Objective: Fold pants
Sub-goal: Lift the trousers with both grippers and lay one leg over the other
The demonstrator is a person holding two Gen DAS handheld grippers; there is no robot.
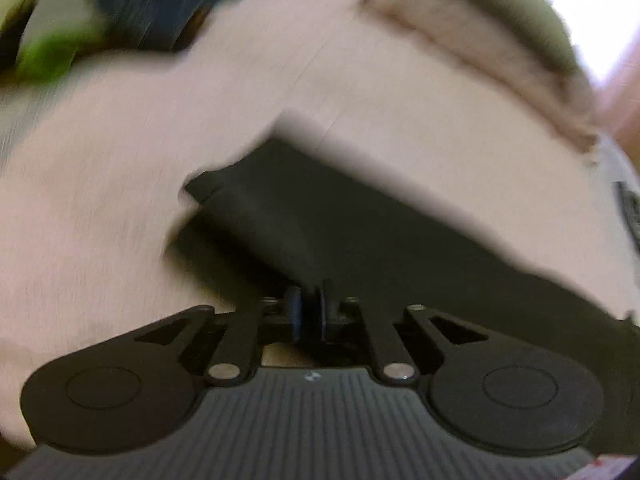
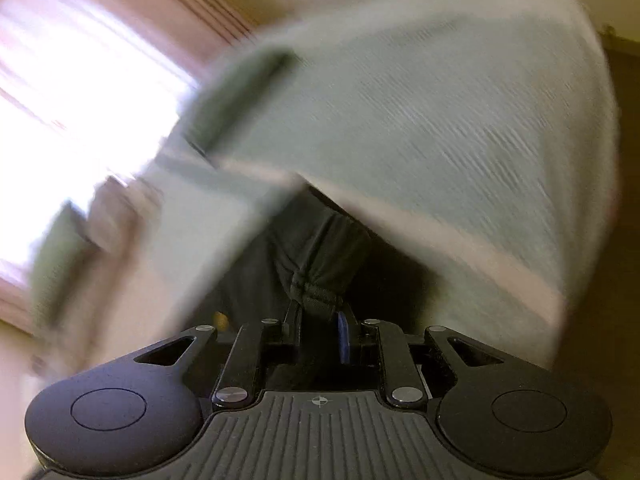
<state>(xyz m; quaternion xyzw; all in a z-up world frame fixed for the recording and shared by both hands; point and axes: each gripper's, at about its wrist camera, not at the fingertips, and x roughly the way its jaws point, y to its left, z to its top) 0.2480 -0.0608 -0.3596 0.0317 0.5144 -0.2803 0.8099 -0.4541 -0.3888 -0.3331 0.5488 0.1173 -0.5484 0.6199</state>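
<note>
Left wrist view shows my left gripper point(image 1: 308, 312) pinched tight on a fold of the black pants point(image 1: 320, 220) above the pale bedsheet point(image 1: 100, 200), while my right gripper point(image 2: 320, 332) clamps their gathered waistband point(image 2: 316, 296).

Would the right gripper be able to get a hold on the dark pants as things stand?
Probably yes: the right gripper already has a bunched edge of the dark pants between its fingers, with nothing blocking it.

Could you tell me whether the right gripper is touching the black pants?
Touching. In the right wrist view, the right gripper has its jaws closed on a bunched, ribbed edge of the black pants, with the fabric pinched between its fingers.
</note>
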